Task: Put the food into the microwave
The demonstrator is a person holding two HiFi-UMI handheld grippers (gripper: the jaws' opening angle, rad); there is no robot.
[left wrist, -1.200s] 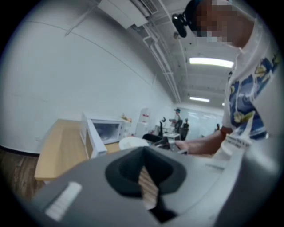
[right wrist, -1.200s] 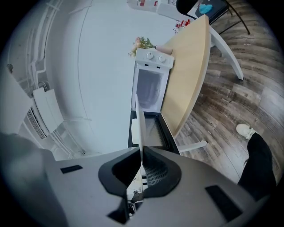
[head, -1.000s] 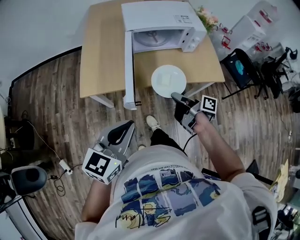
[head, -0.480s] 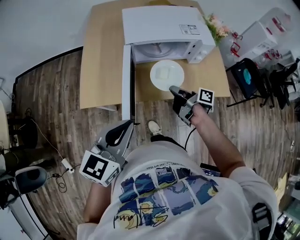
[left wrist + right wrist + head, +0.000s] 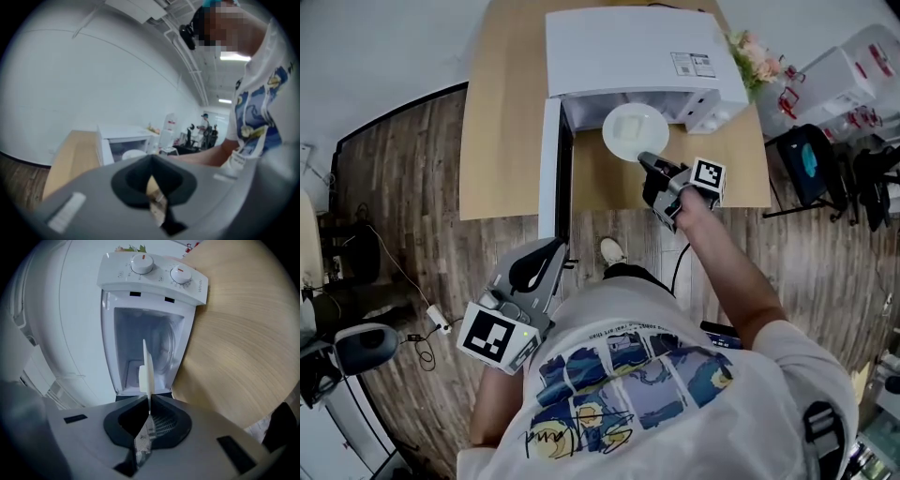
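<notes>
A white plate (image 5: pixel 634 131) with a pale square piece of food (image 5: pixel 630 127) on it hangs at the mouth of the white microwave (image 5: pixel 628 52). Its door (image 5: pixel 550 164) stands swung open to the left. My right gripper (image 5: pixel 645 161) is shut on the plate's near rim. In the right gripper view the plate (image 5: pixel 148 369) shows edge-on, clamped in my right gripper (image 5: pixel 149 414), with the open cavity (image 5: pixel 159 345) just beyond it. My left gripper (image 5: pixel 546 253) hangs low by the person's body, well short of the table. In its own view the left gripper (image 5: pixel 151 182) is shut and holds nothing.
The microwave stands on a light wooden table (image 5: pixel 506 122) over a plank floor. Pink flowers (image 5: pixel 756 54) sit beside the microwave's right end. A black chair (image 5: pixel 811 159) and white boxes (image 5: pixel 853 75) stand to the right of the table.
My right gripper has carried the plate from the table's near edge up to the microwave's opening. The left gripper has stayed low by the body.
</notes>
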